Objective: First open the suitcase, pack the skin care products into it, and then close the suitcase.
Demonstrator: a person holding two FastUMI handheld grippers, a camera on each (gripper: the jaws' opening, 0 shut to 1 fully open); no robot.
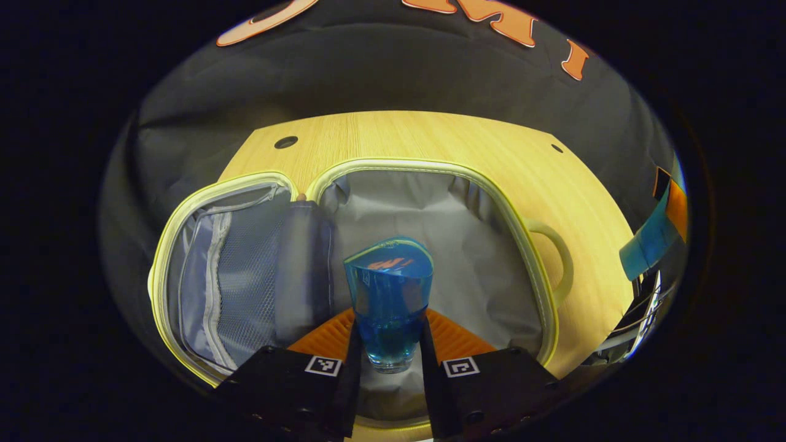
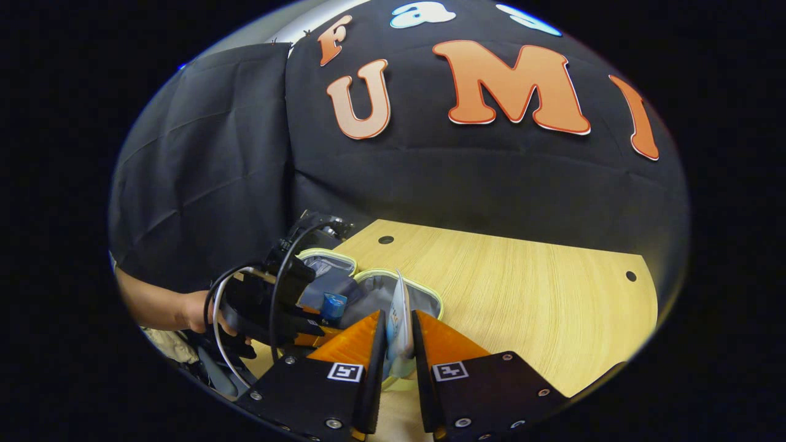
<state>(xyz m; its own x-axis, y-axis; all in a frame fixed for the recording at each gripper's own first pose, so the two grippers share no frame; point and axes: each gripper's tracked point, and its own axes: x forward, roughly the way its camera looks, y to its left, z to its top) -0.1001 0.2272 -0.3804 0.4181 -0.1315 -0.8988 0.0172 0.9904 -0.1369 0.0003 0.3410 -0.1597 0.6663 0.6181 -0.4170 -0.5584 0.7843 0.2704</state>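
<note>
Two handheld grippers carry skin care items at an open suitcase on a wooden table

The left gripper is clamped on a blue tube held upright over the suitcase's grey lined compartment, beside its mesh-pocket lid. The right gripper pinches a thin pale packet just in front of the suitcase's near rim

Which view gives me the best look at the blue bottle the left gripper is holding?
The left gripper view: the blue bottle stands large and centred between the left gripper fingers, above the open suitcase. The right gripper view shows it small, partly hidden by that gripper.
</note>
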